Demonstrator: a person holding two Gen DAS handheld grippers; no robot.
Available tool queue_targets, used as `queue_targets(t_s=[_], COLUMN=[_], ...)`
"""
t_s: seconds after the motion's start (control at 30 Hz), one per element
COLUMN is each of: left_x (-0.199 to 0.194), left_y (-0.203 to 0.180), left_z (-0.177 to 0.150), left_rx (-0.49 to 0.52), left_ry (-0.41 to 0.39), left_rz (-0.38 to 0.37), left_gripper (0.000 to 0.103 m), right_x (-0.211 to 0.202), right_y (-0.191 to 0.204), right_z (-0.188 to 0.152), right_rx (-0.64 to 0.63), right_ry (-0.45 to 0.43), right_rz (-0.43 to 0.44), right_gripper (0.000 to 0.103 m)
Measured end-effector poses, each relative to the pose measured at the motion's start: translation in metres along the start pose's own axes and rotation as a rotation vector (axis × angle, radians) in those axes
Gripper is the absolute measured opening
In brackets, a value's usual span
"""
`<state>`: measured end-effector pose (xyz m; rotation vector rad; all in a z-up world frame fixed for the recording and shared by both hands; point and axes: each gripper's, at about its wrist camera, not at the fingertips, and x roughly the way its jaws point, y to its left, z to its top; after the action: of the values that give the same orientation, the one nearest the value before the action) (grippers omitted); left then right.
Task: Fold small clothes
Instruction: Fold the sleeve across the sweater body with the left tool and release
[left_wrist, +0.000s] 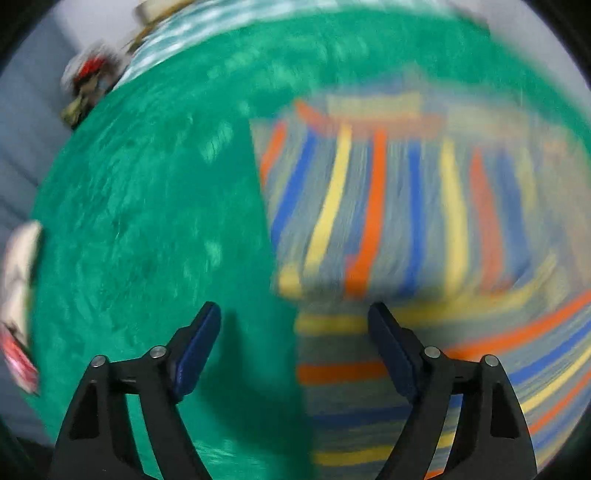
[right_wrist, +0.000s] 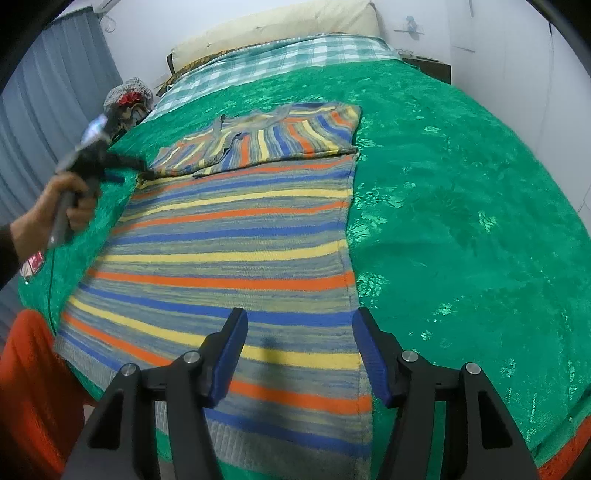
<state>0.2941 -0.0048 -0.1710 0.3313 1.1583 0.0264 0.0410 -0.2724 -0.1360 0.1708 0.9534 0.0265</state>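
Over the bed's left side, the left wrist view is motion-blurred: the left gripper hangs with its blue-padded jaws spread wide and empty, one finger above the glossy green bedspread, the other above the knitted striped sweater. In the right wrist view, the right gripper also stands released, straddling the sweater's right side seam near the bed's foot edge. The sweater lies flat, banded orange, blue and yellow, sleeves folded across its top. A checked sheet covers the head end.
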Motion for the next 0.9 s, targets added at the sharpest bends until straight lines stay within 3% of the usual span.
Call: queue_targets(t_s=[0.1, 0.27, 0.5, 0.73, 0.9], left_x=[-0.028, -0.085, -0.119, -0.118, -0.127], left_y=[0.008, 0.022, -0.003, 0.002, 0.002], left_z=[-0.028, -0.084, -0.163, -0.179, -0.182], left_rx=[0.004, -0.069, -0.065, -0.129, -0.124], left_ry=[-0.076, -0.155, -0.148, -0.107, -0.131], left_rz=[0.004, -0.083, -0.11, -0.123, -0.052], left_gripper=[0.084, 0.088, 0.09, 0.09, 0.09], right_x=[-0.002, -0.006, -0.008, -0.015, -0.015], right_y=[-0.001, -0.012, -0.013, 0.004, 0.01], right_z=[-0.002, 0.001, 0.0, 0.0, -0.002], right_rx=[-0.001, 0.049, 0.057, -0.016, -0.045], right_ry=[-0.003, -0.024, -0.03, -0.051, -0.05], right_rz=[-0.013, -0.018, -0.022, -0.047, -0.056], right_gripper=[0.059, 0.06, 0.06, 0.063, 0.064])
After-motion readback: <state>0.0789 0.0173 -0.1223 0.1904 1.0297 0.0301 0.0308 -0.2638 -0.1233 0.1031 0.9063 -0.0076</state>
